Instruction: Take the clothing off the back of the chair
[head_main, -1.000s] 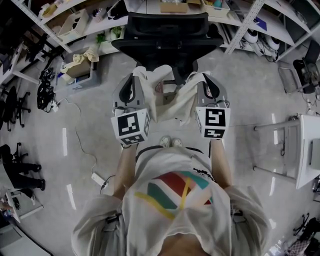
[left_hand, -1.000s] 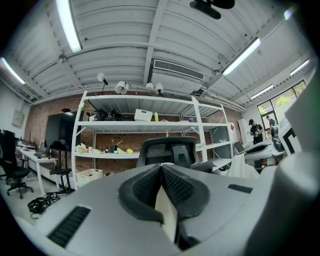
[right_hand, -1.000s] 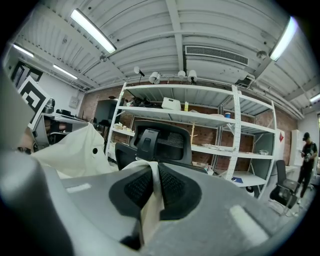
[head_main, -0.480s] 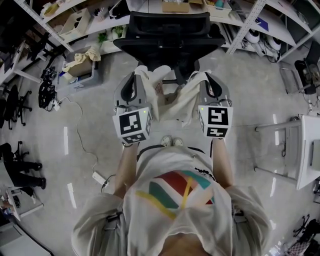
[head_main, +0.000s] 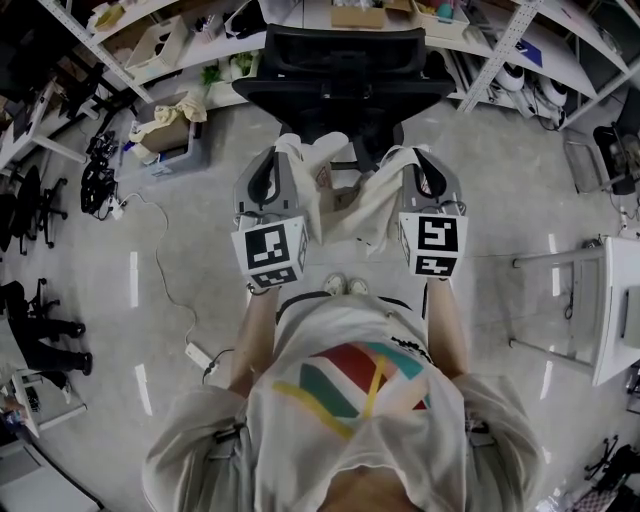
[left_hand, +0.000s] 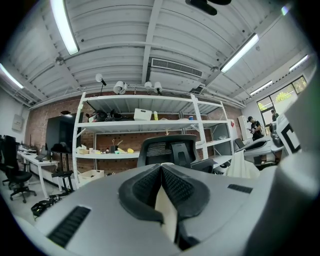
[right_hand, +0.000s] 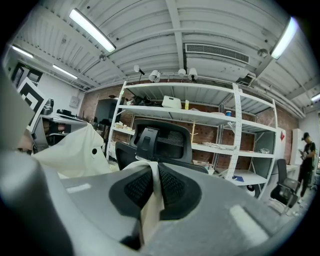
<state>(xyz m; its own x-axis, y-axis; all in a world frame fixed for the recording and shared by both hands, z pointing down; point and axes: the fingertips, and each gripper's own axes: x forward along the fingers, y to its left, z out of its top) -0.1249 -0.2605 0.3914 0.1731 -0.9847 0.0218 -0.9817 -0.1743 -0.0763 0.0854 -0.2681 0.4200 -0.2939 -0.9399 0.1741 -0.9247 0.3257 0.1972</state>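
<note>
Standing on the grey floor (head_main: 180, 230), facing a black office chair (head_main: 340, 70), holding a pair of tongs in each hand and aiming both roughly level toward the chair.

Gripping the cream clothing (head_main: 350, 205) at two places: clamping one upper edge in the left tongs (head_main: 285, 148) and the other upper edge in the right tongs (head_main: 405, 155). Letting the cloth sag between the two as a loose drape, in front of the chair and apart from its backrest, above a pair of pale shoes (head_main: 342, 285).

Looking along the left tongs (left_hand: 161, 167): pressing both ribbed black pads (left_hand: 145, 187) tight onto a pale strip of the clothing (left_hand: 166, 212), in front of the chair (left_hand: 167, 150) and the white shelving (left_hand: 140, 125) against the brick wall.

Looking along the right tongs (right_hand: 151, 167): squeezing a folded band of the clothing (right_hand: 148, 210) between closed pads, with cloth bunching over the tips. Showing more of the same drape at the left edge of that view, before the chair (right_hand: 160, 140).
</note>
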